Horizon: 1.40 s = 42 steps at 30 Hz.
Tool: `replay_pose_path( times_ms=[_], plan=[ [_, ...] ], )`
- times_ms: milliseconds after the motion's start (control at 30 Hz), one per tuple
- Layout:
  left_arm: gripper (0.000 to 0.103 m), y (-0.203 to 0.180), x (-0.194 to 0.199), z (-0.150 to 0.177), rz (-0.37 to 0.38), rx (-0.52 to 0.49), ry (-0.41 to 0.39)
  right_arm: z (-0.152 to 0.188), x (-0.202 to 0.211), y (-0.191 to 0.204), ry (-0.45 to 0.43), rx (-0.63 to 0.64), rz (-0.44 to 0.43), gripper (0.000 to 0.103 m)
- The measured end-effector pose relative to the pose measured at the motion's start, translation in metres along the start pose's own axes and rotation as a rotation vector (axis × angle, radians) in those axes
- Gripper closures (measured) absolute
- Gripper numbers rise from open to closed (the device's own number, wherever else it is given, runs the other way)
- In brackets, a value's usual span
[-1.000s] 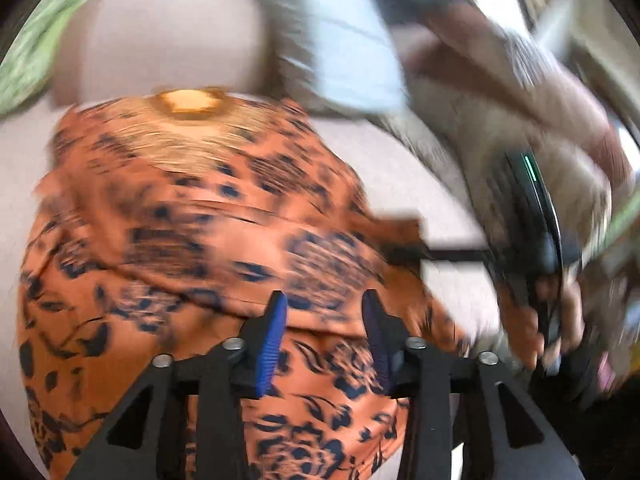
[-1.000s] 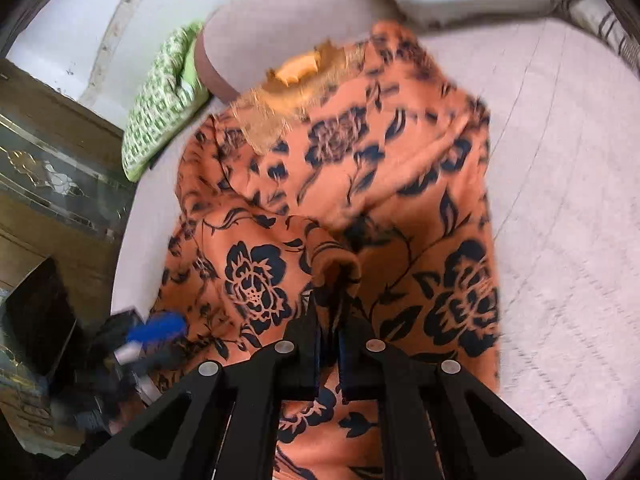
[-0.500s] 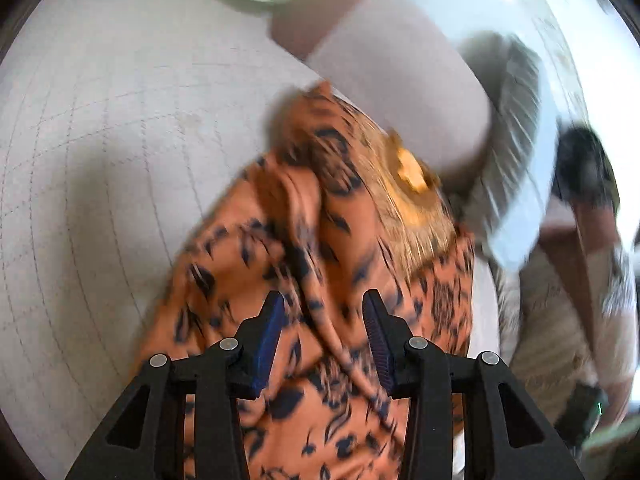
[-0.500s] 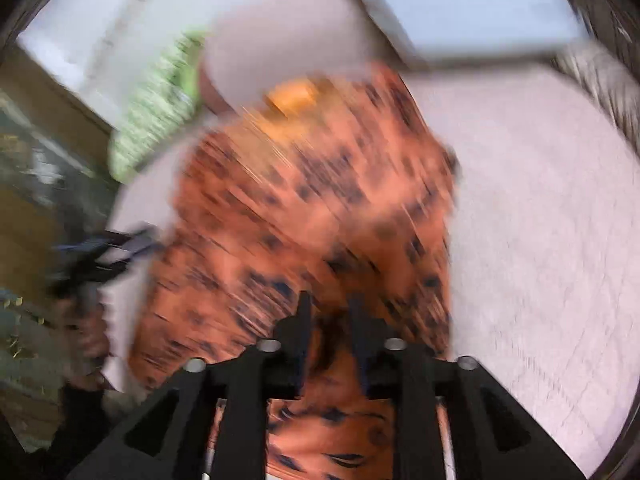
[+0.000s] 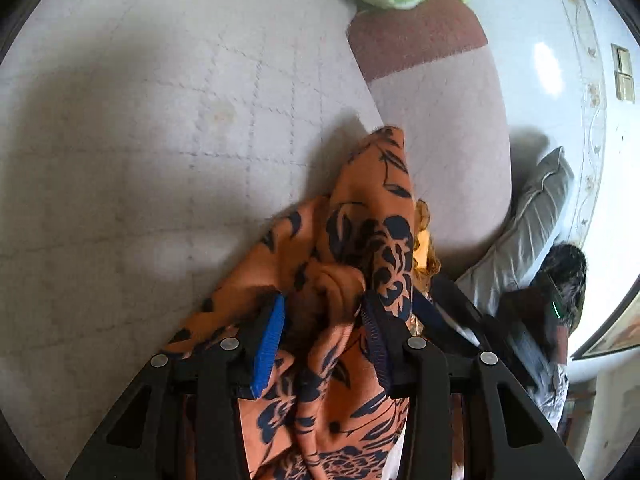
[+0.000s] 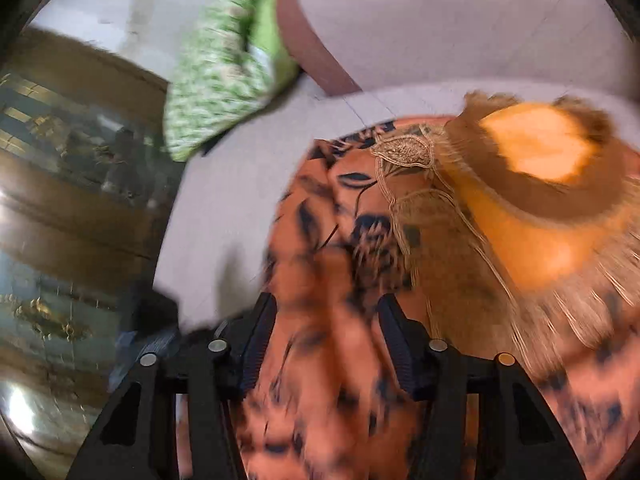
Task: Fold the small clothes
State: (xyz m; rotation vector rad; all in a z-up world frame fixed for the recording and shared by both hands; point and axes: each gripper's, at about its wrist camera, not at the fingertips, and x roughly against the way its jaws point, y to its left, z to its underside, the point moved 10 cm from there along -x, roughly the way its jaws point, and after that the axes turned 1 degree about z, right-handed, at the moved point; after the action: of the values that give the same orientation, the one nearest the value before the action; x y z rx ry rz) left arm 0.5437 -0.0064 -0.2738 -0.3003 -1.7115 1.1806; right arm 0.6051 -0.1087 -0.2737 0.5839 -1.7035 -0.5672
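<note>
Left hand-held gripper (image 5: 322, 340) clamped on bunched orange floral garment (image 5: 360, 240), right hand-held gripper (image 6: 326, 344) opening (cloth between).

Bright daylight; glare on wall (image 5: 548, 76). Soft shadows left of orange garment (image 5: 360, 240) on bed (image 5: 160, 120). Right-wrist view motion-blurred; fisheye edges dark.
</note>
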Motion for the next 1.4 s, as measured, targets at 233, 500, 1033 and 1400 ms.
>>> replay_pose_path(
  times_ms=[233,500,1033,1400],
  plan=[
    [0.094,0.003,0.013,-0.011,-0.044,-0.019,-0.051,-0.011,-0.049,0.004,0.063,-0.018,-0.018,0.1],
    [0.094,0.013,0.042,-0.019,-0.071,0.017,-0.102,-0.03,0.004,0.003,-0.084,0.019,0.019,0.1],
    [0.077,-0.02,0.094,-0.008,-0.141,-0.104,-0.162,0.071,0.092,-0.006,-0.217,0.058,0.076,0.062],
    [0.061,-0.034,0.148,0.14,-0.326,-0.527,-0.169,0.257,0.192,-0.122,-0.402,-0.192,0.193,0.062]
  ],
)
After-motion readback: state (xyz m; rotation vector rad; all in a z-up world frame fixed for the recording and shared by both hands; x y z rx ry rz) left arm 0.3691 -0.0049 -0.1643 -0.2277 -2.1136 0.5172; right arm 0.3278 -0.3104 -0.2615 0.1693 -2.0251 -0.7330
